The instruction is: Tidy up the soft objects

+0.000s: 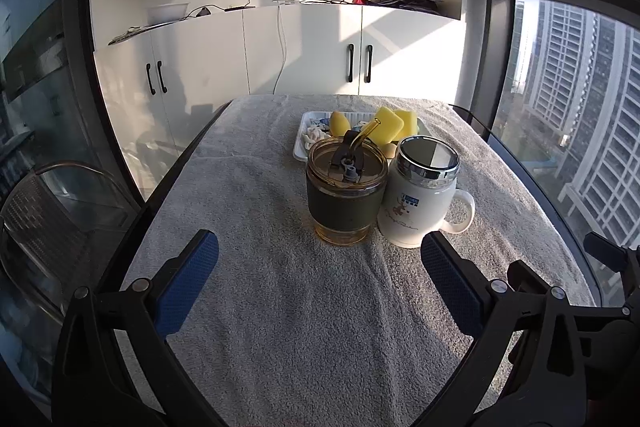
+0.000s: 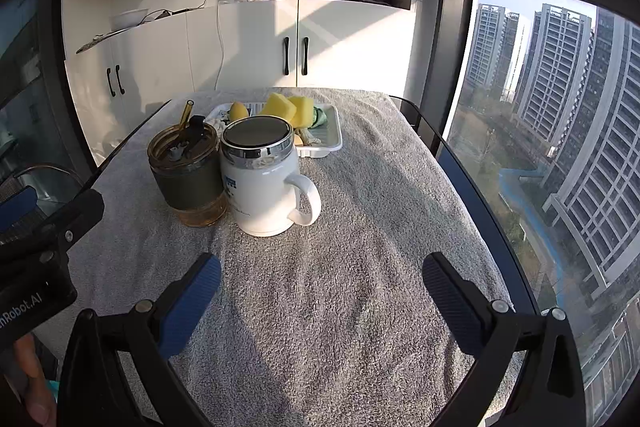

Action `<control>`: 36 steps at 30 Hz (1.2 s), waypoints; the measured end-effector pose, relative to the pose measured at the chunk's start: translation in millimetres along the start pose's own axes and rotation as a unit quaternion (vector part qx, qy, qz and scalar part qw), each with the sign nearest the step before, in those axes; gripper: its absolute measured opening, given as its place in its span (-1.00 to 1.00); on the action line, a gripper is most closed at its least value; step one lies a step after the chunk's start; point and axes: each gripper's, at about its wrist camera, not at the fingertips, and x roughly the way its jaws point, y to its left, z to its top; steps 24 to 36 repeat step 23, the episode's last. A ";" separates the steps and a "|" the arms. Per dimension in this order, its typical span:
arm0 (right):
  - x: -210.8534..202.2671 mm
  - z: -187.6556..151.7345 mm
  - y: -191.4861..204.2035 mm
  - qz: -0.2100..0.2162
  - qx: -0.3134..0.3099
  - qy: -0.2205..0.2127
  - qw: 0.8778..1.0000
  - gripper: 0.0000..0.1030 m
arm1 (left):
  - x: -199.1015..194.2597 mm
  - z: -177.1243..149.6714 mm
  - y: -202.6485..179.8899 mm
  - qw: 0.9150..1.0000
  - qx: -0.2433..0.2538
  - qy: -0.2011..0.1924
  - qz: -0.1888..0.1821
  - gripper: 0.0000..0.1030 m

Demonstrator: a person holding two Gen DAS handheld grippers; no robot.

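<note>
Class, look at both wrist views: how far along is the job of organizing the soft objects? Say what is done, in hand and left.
Done: yellow sponges and other small items already sit in the white tray, though whether that is their final place is unclear. In hand: nothing; the left tongs and right tongs are open above the grey towel. Left: apparently all the sorting; glass tumbler and white mug stand untouched.
</note>
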 end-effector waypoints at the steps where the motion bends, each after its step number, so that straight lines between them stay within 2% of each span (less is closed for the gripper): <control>1: 0.2 0.0 -0.1 0.000 0.000 0.000 1.000 1.00 | -0.1 0.1 -0.3 1.000 0.001 -0.001 0.000 1.00; 36: 0.0 -1.9 -0.3 0.003 -0.001 0.001 1.000 1.00 | -4.7 -0.7 -1.4 1.000 0.004 -0.013 0.007 1.00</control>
